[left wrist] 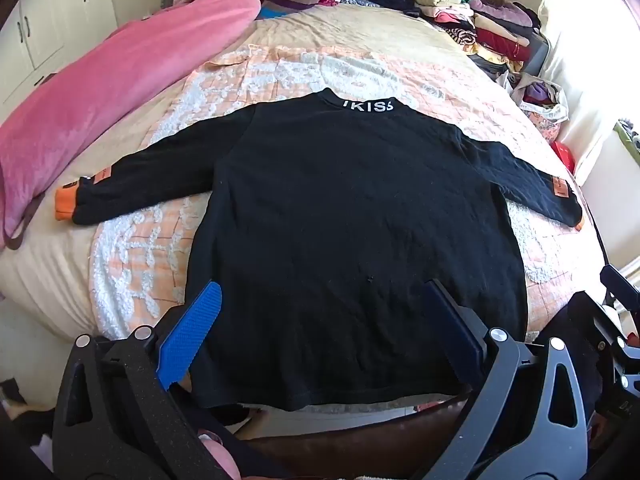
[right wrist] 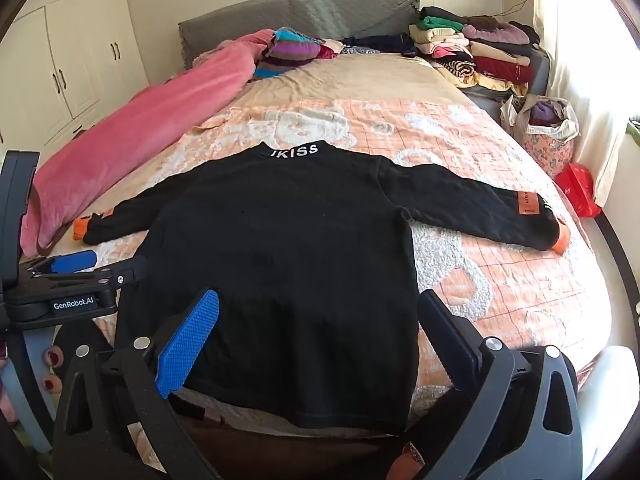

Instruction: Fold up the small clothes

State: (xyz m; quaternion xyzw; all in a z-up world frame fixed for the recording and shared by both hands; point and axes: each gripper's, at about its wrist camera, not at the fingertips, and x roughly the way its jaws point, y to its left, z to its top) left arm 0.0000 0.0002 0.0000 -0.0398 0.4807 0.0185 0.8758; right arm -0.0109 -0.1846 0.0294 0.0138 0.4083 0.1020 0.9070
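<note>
a black sweater (left wrist: 340,216) lies flat on the bed (right wrist: 500,264), sleeves spread, collar away from the cameras. both the left claw (left wrist: 320,320) and right claw (right wrist: 320,320) gape wide above its hem, holding nothing.

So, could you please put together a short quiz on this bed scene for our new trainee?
1. True or false: the black shirt lies spread flat with both sleeves out.
2. Which lies along the bed's left side? A) pink blanket B) red bag C) folded pile
3. What colour are the sleeve cuffs?

Key: 1 true. 2 A. 3 orange. The left hand-held gripper and right hand-held gripper are both open, holding nothing.
</note>
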